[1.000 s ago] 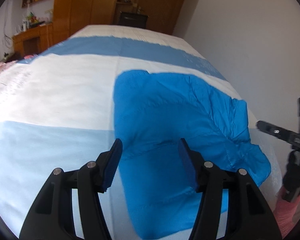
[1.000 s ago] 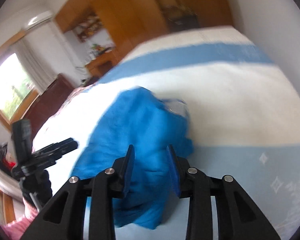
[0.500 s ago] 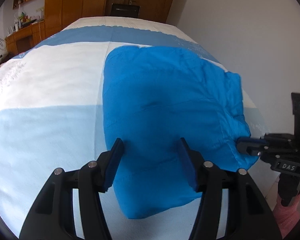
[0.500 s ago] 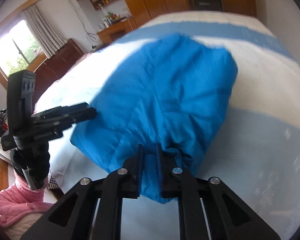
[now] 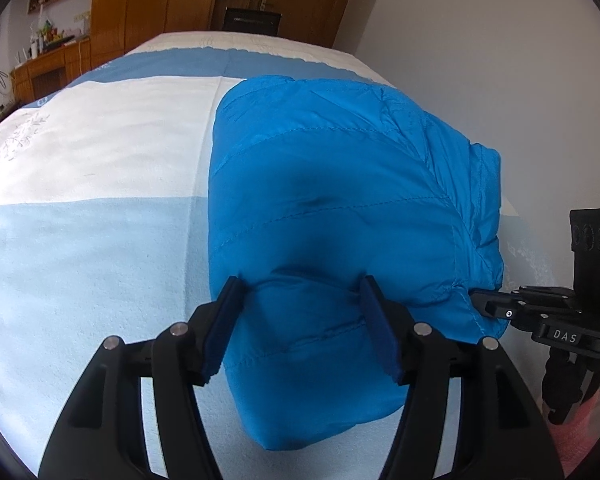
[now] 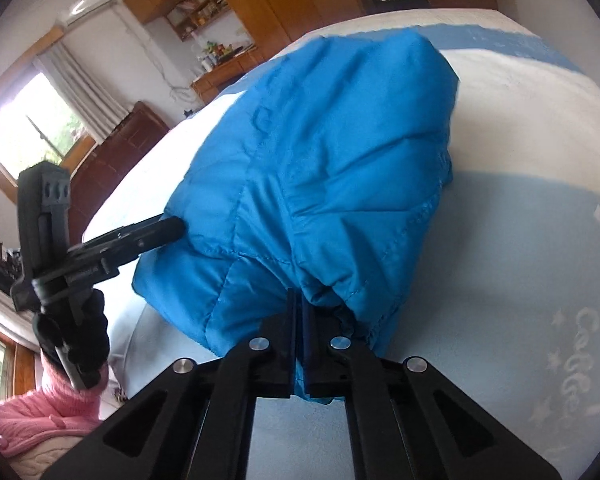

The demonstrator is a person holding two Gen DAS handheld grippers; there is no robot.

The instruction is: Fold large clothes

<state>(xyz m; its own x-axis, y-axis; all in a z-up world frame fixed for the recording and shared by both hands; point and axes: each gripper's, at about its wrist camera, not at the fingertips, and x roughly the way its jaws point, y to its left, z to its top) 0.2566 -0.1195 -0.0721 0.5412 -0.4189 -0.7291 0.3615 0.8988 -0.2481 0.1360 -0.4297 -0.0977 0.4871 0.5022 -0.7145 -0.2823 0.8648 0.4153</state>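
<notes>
Bright blue quilted puffer jacket (image 5: 340,200) lies bunched on the striped bed (image 5: 100,200). Right tongs (image 6: 299,312) pinch its hem; left tongs (image 5: 300,320) spread, straddling a fold. Advise closing left before lifting evenly.

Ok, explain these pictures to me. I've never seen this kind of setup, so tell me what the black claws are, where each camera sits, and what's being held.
There is no robot here. A person holds a handheld two-finger gripper in each hand, and a wide-angle camera on each one looks forward along its fingers.

The left-wrist picture shows the left gripper, its blue-padded jaws spread around a puffy fold of a blue quilted jacket. The jacket lies on a bed with a blue-and-white cover.

The right-wrist picture shows the right gripper, whose jaws have just closed, pinching the jacket's edge. Each gripper also appears at the side of the other's picture. The pink sleeve belongs to the person.
</notes>
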